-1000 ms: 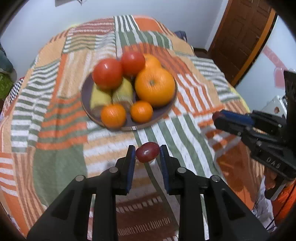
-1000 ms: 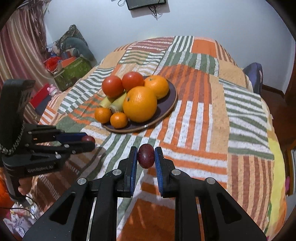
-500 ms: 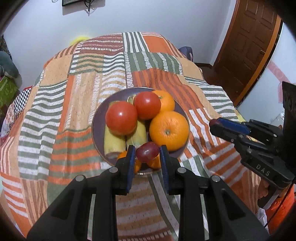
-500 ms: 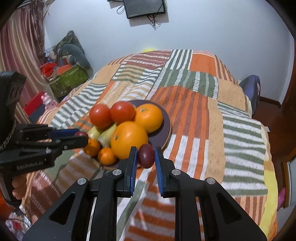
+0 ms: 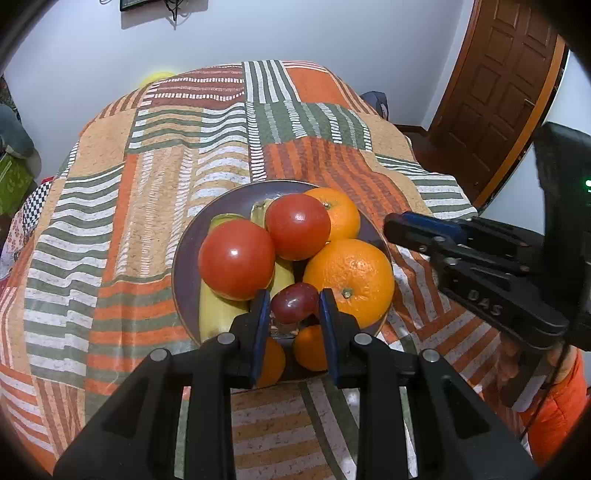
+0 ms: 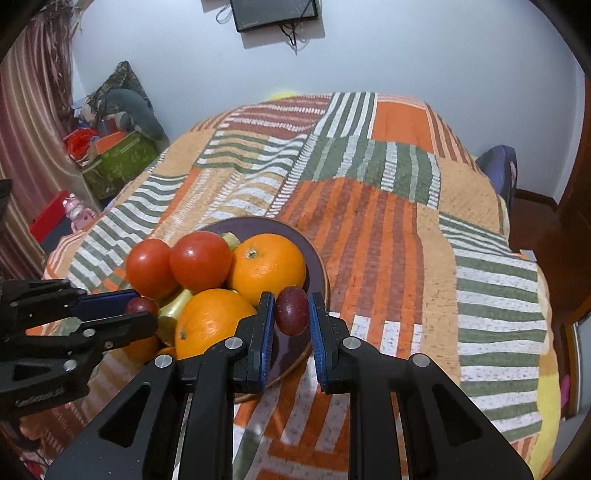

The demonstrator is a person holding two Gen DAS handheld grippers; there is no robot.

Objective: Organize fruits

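Patchwork bedding in orange, green, brown and white stripes [image 5: 155, 192] covers a bed that fills most of the room, with a pale wall behind it, a dark wooden door [image 5: 495, 96] to one side and a black screen [image 6: 277, 13] mounted on the wall. Near the middle of the bed sits a dark round plate [image 5: 184, 266] piled with fruit: two glossy red tomatoes [image 5: 236, 260] [image 5: 297, 227], a large orange [image 5: 349, 282], a second orange [image 5: 338, 214] behind it, yellow bananas [image 5: 216, 312] under the tomatoes, and two small tangerines [image 5: 308, 347] at the near rim. A person holds a black two-finger tool in each hand, both over the plate. The left tool [image 5: 294, 310] is closed on a dark red grape [image 5: 294, 302], pinched between its blue pads above the near side of the plate, just in front of the bananas and beside the large orange. The right tool [image 6: 291, 314] grips a second red grape [image 6: 291, 311] in the same way, above the right-hand edge of the plate next to the oranges. Green boxes and a pink toy clutter the floor by a striped curtain [image 6: 33, 122].
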